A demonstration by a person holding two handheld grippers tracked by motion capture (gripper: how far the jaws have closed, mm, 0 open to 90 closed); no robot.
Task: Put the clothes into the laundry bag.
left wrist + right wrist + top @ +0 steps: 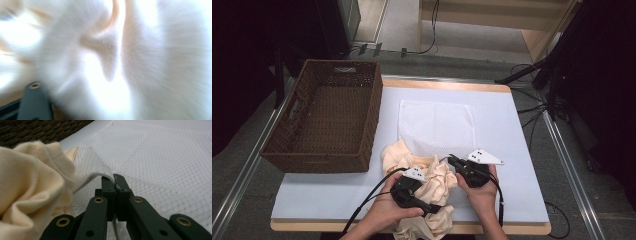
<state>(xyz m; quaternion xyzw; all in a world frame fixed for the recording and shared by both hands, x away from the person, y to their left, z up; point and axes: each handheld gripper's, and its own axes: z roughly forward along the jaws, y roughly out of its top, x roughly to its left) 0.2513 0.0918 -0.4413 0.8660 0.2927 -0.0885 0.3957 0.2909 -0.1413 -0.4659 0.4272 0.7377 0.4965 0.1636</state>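
A crumpled cream garment (399, 155) lies at the table's front, by the mouth of a flat white mesh bag (437, 125). My right gripper (451, 161) is shut on the bag's hemmed edge; in the right gripper view its jaws (114, 178) pinch that raised rim, with mesh (162, 157) beyond and the garment (30, 182) at the left. My left gripper (432, 205) is sunk in the garment's folds. In the left gripper view, blurred cream cloth (150, 62) lies right against the lens. One jaw stands far out at the lower left, so the jaws are apart.
A dark woven basket (372, 115) stands on the table's left side, beside the garment; its wall (37, 130) shows at the top left of the right gripper view. The table has a white cover (512, 150). Cables and dark stands lie on the floor beyond and to the right.
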